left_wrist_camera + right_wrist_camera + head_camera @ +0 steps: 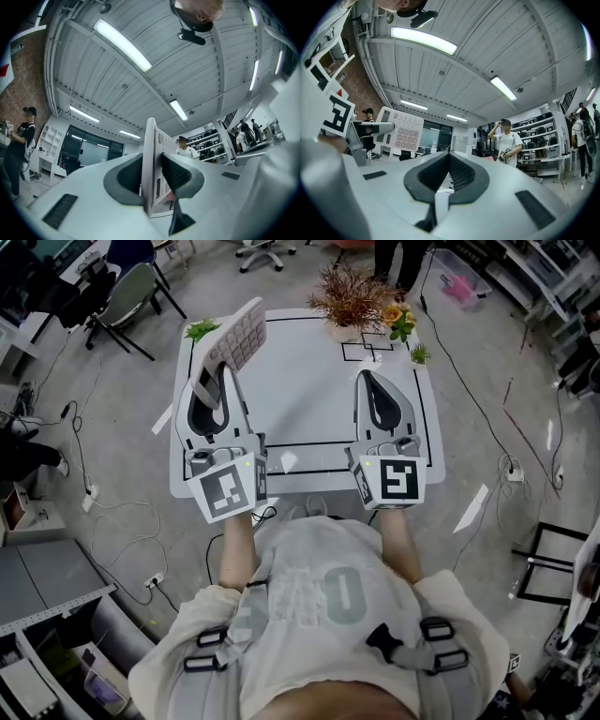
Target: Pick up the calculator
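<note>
Head view has the calculator [236, 334] up off the tabletop [309, 399], pinched by its lower end at the tips of the left tongs [216, 371], with its key face tilted up and toward the right tongs [367, 379]. Left gripper view shows it edge-on, upright between the two dark pads. Both pads press on it and the jaws stand only a narrow way apart. From the right gripper view it sits off to the left of those tongs with its keys facing them.

The right tongs are closed on themselves with nothing between the pads. They hover over the white tabletop, well apart from the left pair. Beyond their tips, at the tabletop's far edge, stands a bunch of dried brown plants [349, 296] with orange flowers [394, 313] beside it. A small green sprig [201, 331] lies just left of the calculator, and a second sprig [419, 354] lies right of the right tongs' tips. A person in a white shirt [506, 140] stands far ahead of the right tongs
</note>
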A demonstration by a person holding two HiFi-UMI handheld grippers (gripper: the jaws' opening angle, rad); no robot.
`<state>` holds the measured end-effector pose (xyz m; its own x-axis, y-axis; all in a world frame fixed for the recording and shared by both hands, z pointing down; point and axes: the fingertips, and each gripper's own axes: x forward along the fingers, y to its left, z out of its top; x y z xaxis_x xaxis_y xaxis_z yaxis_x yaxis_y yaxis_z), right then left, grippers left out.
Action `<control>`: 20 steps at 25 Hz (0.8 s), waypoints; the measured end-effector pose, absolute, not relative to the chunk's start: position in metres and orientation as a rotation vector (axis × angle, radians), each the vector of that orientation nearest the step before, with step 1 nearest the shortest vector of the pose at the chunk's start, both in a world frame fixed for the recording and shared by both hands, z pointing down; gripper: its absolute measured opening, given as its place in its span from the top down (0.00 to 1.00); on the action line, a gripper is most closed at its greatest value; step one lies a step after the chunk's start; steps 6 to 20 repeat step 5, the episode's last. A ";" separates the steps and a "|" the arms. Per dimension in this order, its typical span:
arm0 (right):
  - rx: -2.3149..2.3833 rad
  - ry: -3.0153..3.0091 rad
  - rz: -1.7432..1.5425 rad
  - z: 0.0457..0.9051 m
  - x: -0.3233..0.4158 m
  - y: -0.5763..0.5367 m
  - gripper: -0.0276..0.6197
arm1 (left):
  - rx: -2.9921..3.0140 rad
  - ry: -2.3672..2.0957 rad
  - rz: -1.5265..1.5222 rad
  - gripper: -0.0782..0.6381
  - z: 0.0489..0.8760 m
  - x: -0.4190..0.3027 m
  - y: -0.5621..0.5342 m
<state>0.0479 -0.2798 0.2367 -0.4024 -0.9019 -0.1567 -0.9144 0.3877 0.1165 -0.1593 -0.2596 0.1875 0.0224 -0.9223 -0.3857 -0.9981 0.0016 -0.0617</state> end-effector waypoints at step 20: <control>-1.674 2.565 0.282 0.239 0.047 -0.281 0.95 | -1.989 1.969 0.332 0.72 0.190 -0.160 -0.261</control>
